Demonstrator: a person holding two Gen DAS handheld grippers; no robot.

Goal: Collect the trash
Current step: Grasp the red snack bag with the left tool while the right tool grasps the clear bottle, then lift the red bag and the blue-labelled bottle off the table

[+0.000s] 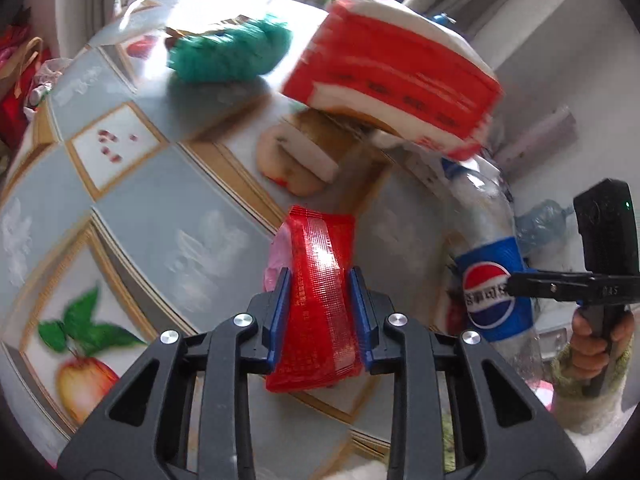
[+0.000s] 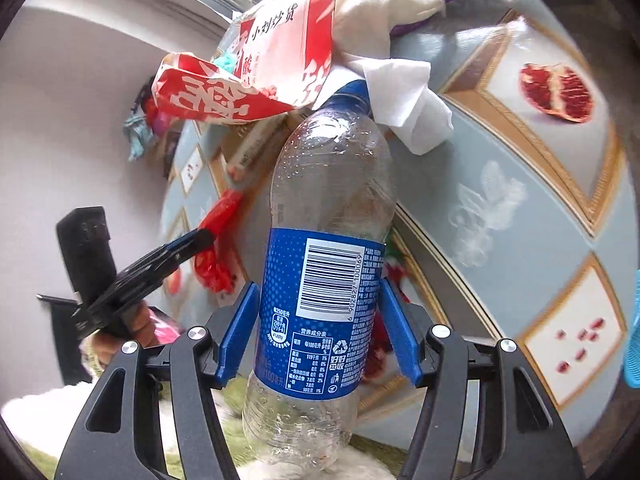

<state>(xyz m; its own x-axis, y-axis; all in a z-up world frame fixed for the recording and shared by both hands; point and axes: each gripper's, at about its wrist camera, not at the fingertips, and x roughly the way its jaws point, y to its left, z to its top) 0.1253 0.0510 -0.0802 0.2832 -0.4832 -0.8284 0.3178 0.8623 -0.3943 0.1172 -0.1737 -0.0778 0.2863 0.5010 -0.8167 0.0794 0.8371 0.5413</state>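
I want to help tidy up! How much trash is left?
No bin is in view. In hand: the left gripper holds a red plastic wrapper; the right gripper holds an empty clear Pepsi bottle. Left: white crumpled tissue, red-and-white snack bag.

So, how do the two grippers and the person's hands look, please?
Both grippers, the left gripper and the right gripper, have black plastic linkage arms with round silver bolts and flat blue fingers. Each carries a black box-shaped block above its handle. The right hand is bare, with a fuzzy green and cream sleeve.
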